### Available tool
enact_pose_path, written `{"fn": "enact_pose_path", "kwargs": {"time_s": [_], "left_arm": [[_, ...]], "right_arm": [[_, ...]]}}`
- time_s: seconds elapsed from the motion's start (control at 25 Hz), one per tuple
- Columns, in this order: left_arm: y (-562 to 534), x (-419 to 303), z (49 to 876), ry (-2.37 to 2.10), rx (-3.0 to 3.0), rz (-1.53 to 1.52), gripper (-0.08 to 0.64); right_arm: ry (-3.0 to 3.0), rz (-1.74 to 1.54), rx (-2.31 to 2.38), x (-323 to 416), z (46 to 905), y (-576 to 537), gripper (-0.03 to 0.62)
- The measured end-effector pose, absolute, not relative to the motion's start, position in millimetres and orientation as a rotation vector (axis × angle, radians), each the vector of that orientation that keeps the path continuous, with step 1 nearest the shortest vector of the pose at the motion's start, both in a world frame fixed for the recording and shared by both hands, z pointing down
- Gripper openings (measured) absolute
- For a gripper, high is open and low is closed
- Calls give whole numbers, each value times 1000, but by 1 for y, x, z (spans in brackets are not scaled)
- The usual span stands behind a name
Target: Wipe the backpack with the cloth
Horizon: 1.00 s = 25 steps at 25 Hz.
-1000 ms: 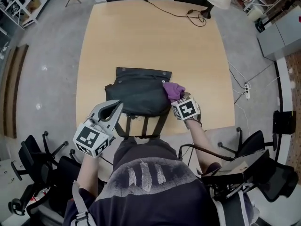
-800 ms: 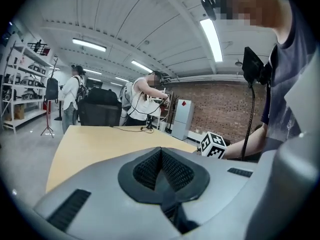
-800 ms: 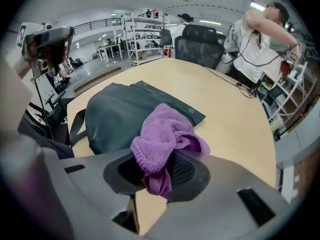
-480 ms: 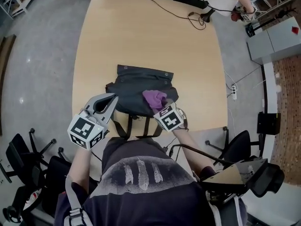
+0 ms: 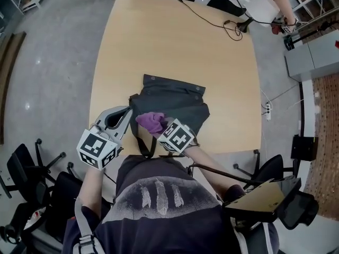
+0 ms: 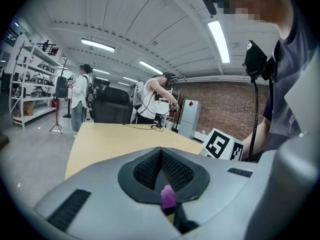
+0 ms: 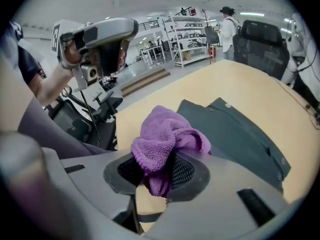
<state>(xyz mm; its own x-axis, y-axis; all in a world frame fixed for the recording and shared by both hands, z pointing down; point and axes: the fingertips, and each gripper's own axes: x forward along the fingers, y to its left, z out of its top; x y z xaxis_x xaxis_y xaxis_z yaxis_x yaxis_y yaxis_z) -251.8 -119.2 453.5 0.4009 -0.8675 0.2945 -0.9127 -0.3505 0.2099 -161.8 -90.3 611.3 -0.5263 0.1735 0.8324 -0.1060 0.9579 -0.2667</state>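
At the near edge of the bench (image 5: 159,41), my right gripper (image 5: 159,127) has its jaws clenched on the purple cloth (image 5: 148,120). In the last second the cloth has swept from the right side of the backpack (image 5: 183,97) across to its near-left corner. My left gripper (image 5: 123,117), jaws pressed together on nothing, hangs just beside that corner. I judge one pass done, with the flap toward the far edge probably yet to wipe.

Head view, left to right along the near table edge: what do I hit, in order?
left gripper → purple cloth → right gripper. The backpack overlaps the cloth and right gripper, so it is left out.
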Motion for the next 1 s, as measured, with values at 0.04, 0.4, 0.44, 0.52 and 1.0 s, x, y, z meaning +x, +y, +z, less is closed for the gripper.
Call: {"fn": "enact_pose_path", "kwargs": {"time_s": [0.04, 0.4, 0.44, 0.52, 1.0], "left_arm": [[-118, -254, 454, -1551, 2317, 188, 6], [-116, -295, 449, -1711, 2213, 147, 6], [-116, -295, 451, -1709, 2209, 146, 6], [-115, -293, 454, -1692, 2206, 146, 6], [-118, -302, 461, -1661, 2197, 160, 6]], "right_arm": [[-2115, 395, -109, -171, 608, -81, 104], [-2380, 1056, -167, -247, 539, -120, 104], [-2382, 1037, -106, -253, 543, -136, 104], [-2351, 955, 6, -263, 561, -162, 104], [-2047, 370, -11, -257, 638, -154, 103]]}}
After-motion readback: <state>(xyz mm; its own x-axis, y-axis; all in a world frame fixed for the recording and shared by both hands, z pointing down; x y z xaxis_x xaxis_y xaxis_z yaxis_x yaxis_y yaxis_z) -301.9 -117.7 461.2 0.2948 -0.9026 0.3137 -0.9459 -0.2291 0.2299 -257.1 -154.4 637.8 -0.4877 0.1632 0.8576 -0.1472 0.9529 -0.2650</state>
